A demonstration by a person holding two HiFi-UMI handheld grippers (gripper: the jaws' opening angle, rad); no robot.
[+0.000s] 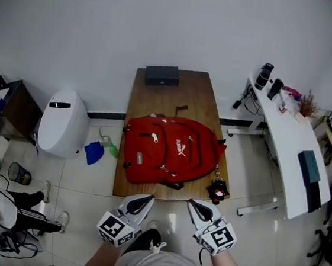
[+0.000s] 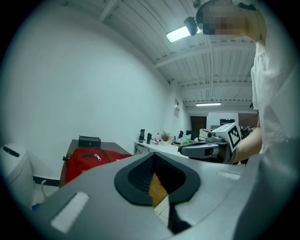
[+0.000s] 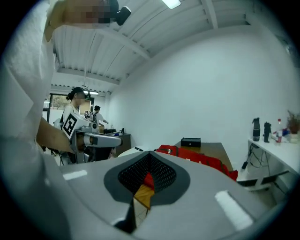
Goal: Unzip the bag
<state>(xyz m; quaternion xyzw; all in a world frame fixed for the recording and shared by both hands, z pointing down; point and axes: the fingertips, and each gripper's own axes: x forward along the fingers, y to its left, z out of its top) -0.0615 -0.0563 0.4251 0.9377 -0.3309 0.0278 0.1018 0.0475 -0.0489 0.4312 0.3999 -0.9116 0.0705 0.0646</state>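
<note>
The wooden tabletop (image 1: 170, 97) is long and narrow, with its far short edge close to the wall. On its left side the floor has a white rounded container (image 1: 63, 123) and some small things beside the edge. On the right there is a strip of free floor and then a white desk (image 1: 284, 143). The near edge is free, and both claws are in front of it, above the floor tiles, not touching the tabletop.

The left claw (image 1: 145, 201) is clenched, and nothing is between its jaws. The right claw (image 1: 195, 207) is also clenched and empty. They point toward the bag, a little apart from each other.

The red bag (image 1: 170, 151) lies flat on the near half of the tabletop and takes almost the full width; its right end reaches the right edge. The zippers look closed, and a metal pull (image 2: 97, 156) shows on the front pocket. A small black and red charm (image 1: 217, 191) lies at the near right corner. A black box (image 1: 162, 75) stands at the far end, well apart from the bag.
</note>
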